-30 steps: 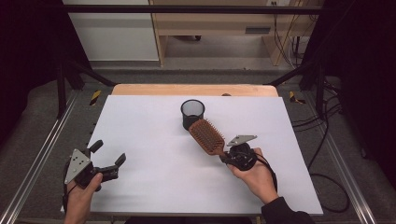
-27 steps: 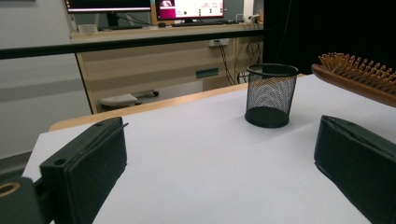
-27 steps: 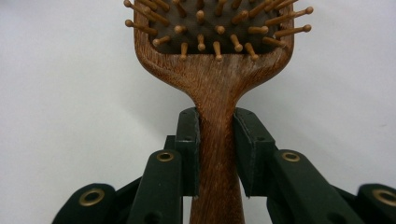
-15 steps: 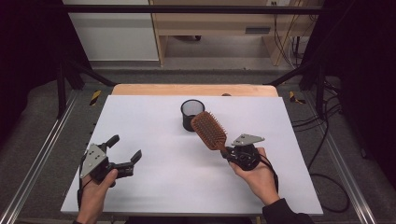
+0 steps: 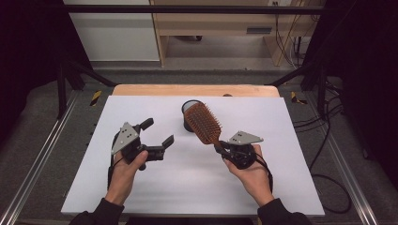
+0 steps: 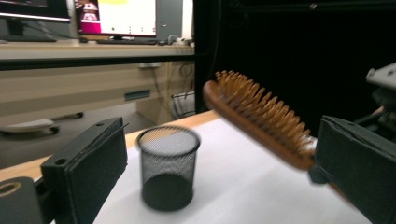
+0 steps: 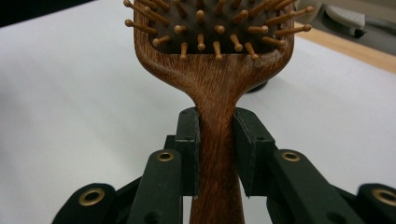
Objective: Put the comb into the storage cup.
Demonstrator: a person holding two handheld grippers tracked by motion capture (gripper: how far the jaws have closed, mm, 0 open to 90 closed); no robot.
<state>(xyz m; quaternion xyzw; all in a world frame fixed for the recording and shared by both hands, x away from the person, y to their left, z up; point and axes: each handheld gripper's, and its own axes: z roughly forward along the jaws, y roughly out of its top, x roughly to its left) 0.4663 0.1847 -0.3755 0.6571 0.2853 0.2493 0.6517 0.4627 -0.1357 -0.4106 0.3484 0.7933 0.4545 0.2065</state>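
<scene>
The right claw [image 5: 220, 149] is clamped on the handle of the brown wooden paddle hairbrush [image 5: 203, 123], held in the air just above the black wire-mesh cup [image 6: 168, 168] and not yet inside it, while the left claw [image 5: 157, 132] stands open and empty near the cup.

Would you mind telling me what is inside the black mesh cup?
The mesh cup looks empty: light shows through its upper wall and nothing sticks out over the rim. Its dark bottom is blurred, so something small and flat lying there can't be ruled out.
</scene>
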